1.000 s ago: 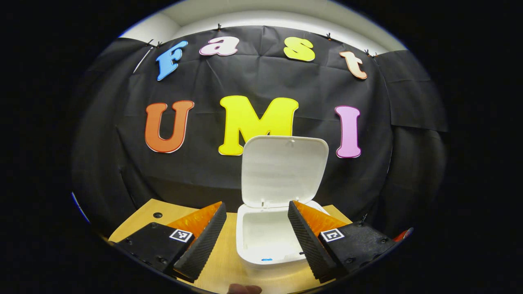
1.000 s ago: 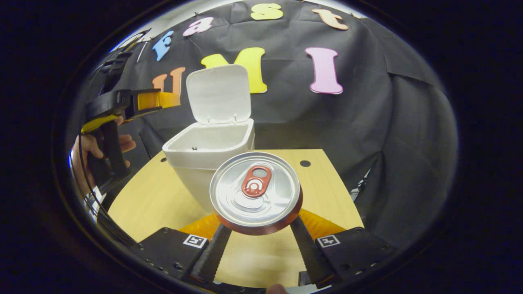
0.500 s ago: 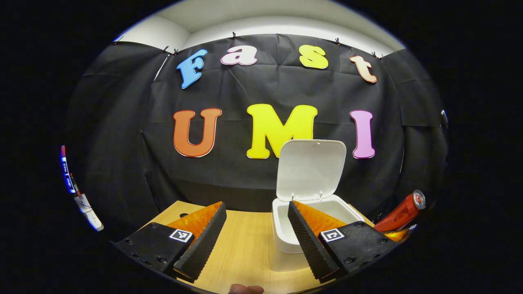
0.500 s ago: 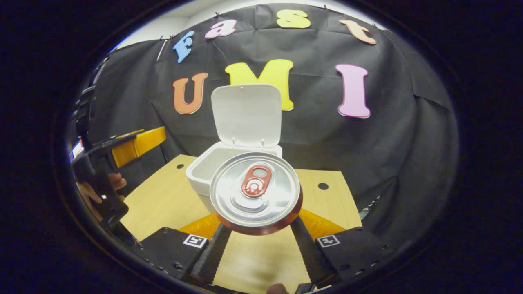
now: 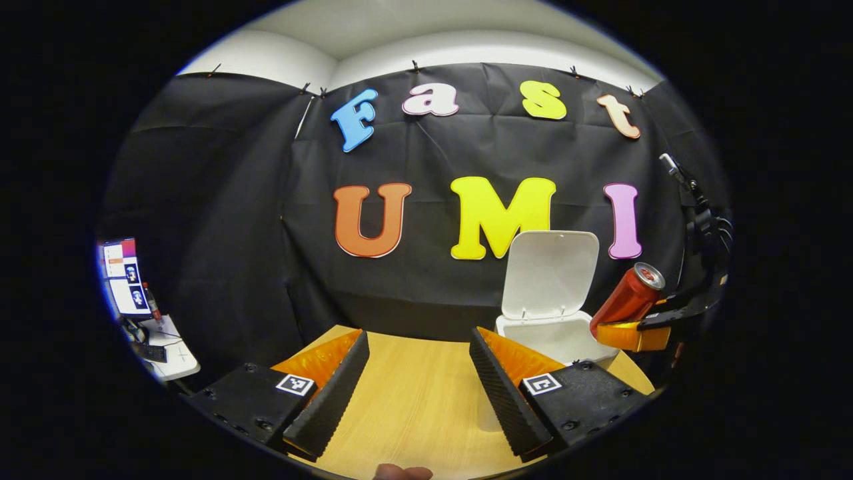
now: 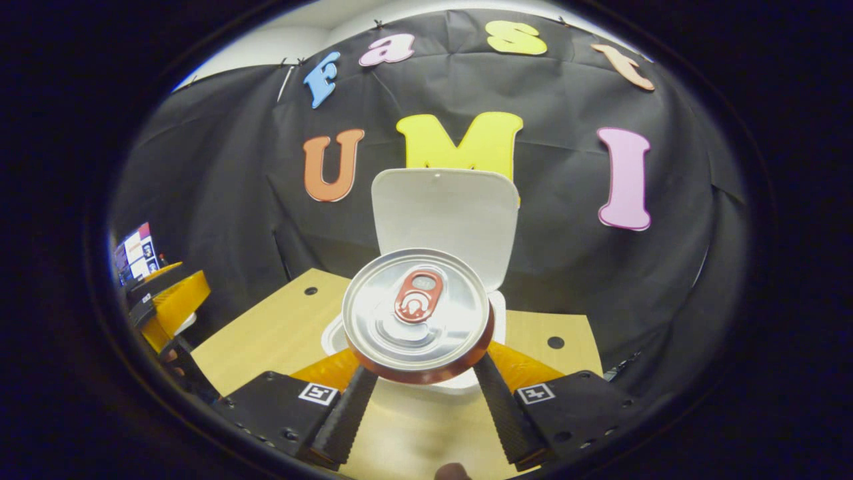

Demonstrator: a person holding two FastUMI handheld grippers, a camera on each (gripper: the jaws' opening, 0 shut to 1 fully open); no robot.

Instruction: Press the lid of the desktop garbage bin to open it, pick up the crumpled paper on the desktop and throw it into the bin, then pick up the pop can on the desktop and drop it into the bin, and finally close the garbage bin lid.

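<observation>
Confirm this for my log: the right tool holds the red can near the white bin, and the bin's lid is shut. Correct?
Not quite. The lid stands open, upright behind the bin, as the right gripper view shows. The rest holds: the right tool holds the red can near the white bin.

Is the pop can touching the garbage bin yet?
Apart. The left gripper view shows the pop can held by the right gripper beside the garbage bin, black cloth visible between can and open lid.
</observation>
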